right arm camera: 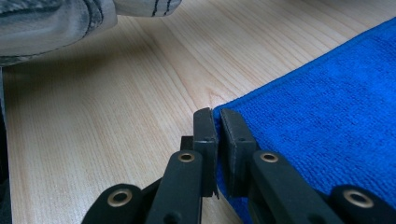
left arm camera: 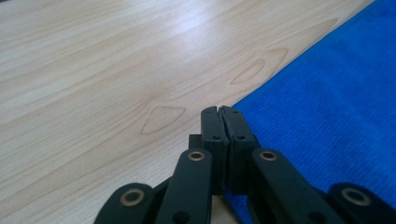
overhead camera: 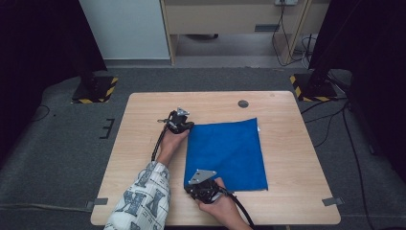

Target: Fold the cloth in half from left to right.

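**Both corners of the cloth pinched**

On the right half of the wooden table (overhead camera: 143, 143): blue cloth (overhead camera: 227, 153), spread flat, roughly square, near edge close to the person's side. Clamped at two corners of its left edge. At the far left corner, left gripper (overhead camera: 184, 125), jaws brought together on the cloth's corner (in the left gripper view, pads meeting at the very tip of the blue fabric, which runs beneath them). At the near left corner, right gripper (overhead camera: 198, 187), likewise closed on the cloth, a thin edge of blue caught between the pads in the right gripper view. Grey three-cornered plate atop each gripper, cable trailing back along each forearm. Patterned sleeve (overhead camera: 143, 201) over the left forearm, entering from the bottom edge. Small dark round spot (overhead camera: 243, 103) on the tabletop beyond the cloth, well apart from it. Around the table, grey carpet (overhead camera: 57, 143); two yellow-and-black striped stand bases (overhead camera: 95, 90) at the far corners.
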A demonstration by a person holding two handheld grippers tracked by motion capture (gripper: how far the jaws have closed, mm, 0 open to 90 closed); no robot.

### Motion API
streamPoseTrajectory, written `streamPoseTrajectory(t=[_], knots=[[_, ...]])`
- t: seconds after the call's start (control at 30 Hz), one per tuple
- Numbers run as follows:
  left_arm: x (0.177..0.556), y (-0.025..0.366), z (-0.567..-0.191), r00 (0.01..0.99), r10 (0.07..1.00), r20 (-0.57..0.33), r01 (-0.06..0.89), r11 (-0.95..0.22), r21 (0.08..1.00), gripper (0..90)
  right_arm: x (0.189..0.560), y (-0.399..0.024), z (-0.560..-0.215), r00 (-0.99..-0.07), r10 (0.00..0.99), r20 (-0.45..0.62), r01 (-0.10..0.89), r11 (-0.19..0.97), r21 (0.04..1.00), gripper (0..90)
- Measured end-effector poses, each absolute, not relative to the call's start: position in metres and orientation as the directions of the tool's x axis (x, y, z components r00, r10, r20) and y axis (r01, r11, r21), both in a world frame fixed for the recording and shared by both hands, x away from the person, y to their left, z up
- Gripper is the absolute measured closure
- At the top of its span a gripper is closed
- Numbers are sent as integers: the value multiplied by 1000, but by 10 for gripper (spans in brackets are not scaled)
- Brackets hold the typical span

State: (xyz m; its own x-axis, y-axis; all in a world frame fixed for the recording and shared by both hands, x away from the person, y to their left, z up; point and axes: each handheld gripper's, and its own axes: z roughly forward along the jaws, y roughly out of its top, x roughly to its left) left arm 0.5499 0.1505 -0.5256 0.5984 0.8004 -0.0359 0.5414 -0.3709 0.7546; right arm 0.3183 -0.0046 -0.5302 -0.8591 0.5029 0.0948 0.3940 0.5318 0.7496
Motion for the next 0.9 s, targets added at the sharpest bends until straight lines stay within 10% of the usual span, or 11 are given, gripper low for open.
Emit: streamPoseTrajectory(t=[0.9], knots=[[532, 163, -455, 636, 770, -50, 503, -364, 784, 899, 300, -1, -504, -852, 522, 24, 326, 495, 806, 882]])
